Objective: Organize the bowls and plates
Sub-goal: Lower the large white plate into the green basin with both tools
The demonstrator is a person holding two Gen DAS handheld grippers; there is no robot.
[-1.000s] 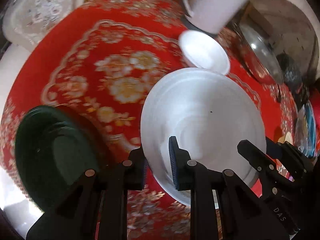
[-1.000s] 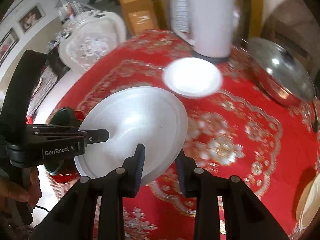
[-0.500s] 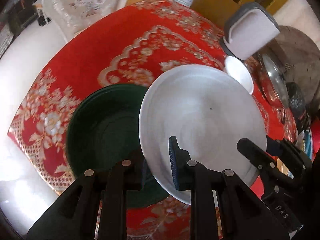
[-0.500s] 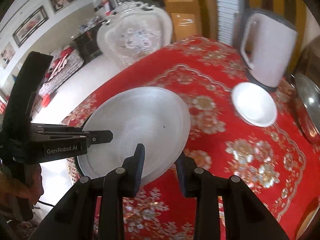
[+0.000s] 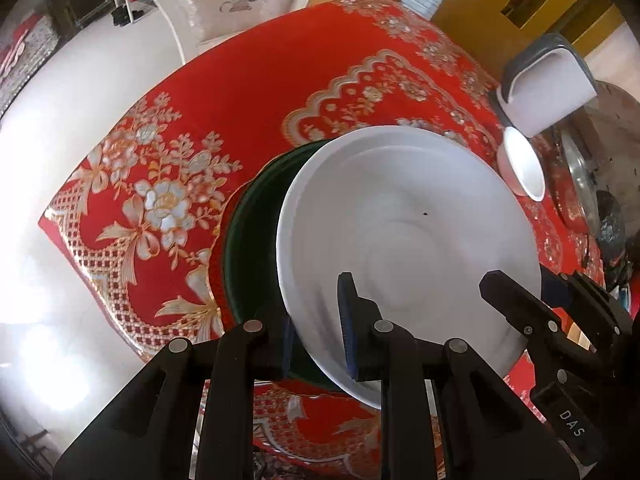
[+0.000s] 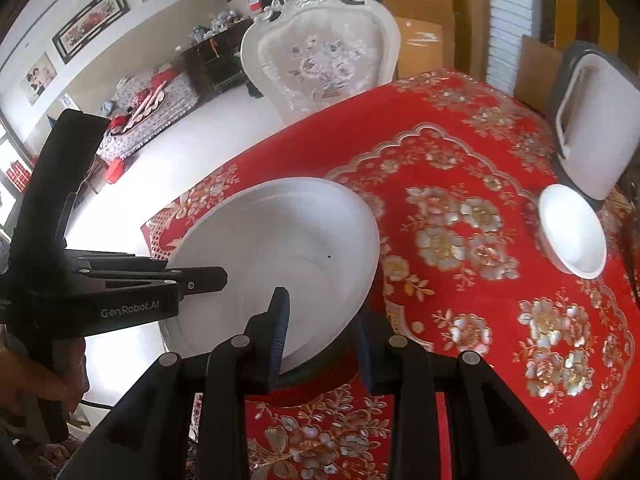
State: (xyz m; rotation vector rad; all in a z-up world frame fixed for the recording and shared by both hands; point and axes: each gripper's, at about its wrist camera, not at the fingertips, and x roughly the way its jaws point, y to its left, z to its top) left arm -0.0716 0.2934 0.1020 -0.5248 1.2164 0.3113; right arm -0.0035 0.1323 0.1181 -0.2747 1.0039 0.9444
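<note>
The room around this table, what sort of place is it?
Most likely a home dining and living room: a table under a red floral tablecloth, an ornate white chair, framed pictures on the wall, and a kettle.

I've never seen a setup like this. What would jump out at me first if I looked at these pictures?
Probably the big white plate, gripped at its near rim by both black tools, the left tool and the right tool, and held over a dark green plate near the table's corner. Next comes the bright red floral tablecloth, with a small white bowl beside a white kettle farther back.
</note>
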